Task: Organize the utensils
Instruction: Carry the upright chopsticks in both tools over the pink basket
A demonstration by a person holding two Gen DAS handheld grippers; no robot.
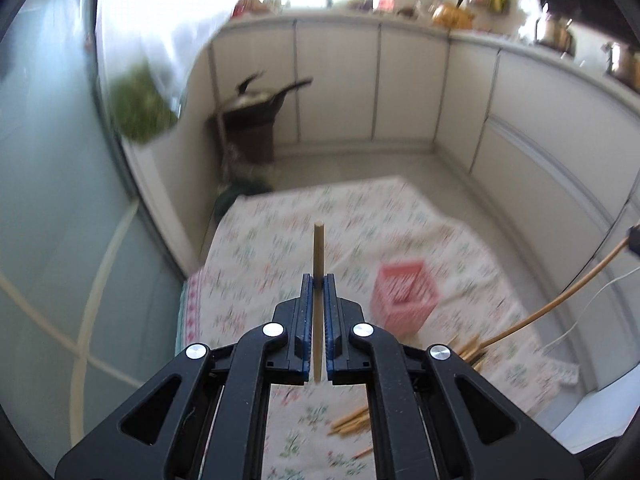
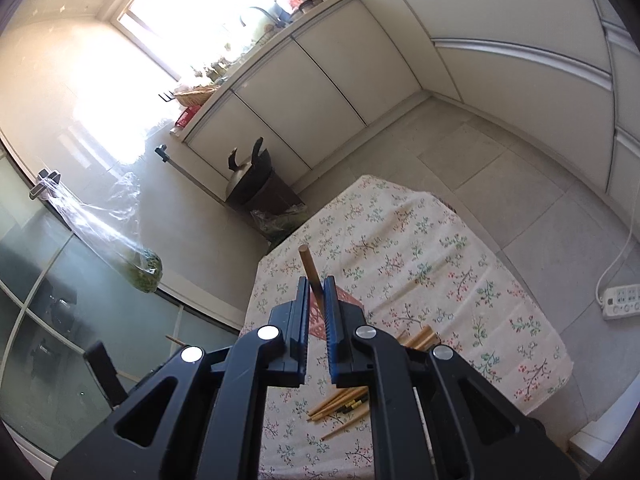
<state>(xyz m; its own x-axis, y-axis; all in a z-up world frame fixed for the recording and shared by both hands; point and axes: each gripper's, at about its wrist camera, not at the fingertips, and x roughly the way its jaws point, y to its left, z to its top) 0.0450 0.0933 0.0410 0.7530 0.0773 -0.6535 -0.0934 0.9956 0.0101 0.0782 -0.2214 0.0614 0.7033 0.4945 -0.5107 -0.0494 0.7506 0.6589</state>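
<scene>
A: What's the biggest thing down there?

B: A desk (image 2: 480, 300) under a floral cloth (image 1: 280, 240), standing on a tiled kitchen floor with pale cabinets (image 2: 320, 80) behind it.

A: And on the cloth?

B: In the left wrist view a pink basket (image 1: 404, 292) sits to the right of the hand-held gripper's tips, blurred. In the right wrist view only a reddish patch of it shows behind that gripper's fingers. A loose pile of chopsticks (image 2: 340, 404) lies nearer the cameras, under the right jaw in both views.

A: The left hand-held gripper (image 1: 319, 280)?

B: Pressed together on a single chopstick (image 1: 319, 248). The stick runs straight between the blue pads and stands out past the tips, well above the cloth.

A: The right hand-held gripper (image 2: 317, 284)?

B: Also pinching one, a darker chopstick (image 2: 309, 268). It leans left, its round end poking beyond the tips, the lower part between the pads.

A: Can the left camera see that one?

B: A long tan stick (image 1: 560, 300) curves in from the right edge; I cannot tell for sure.
</scene>
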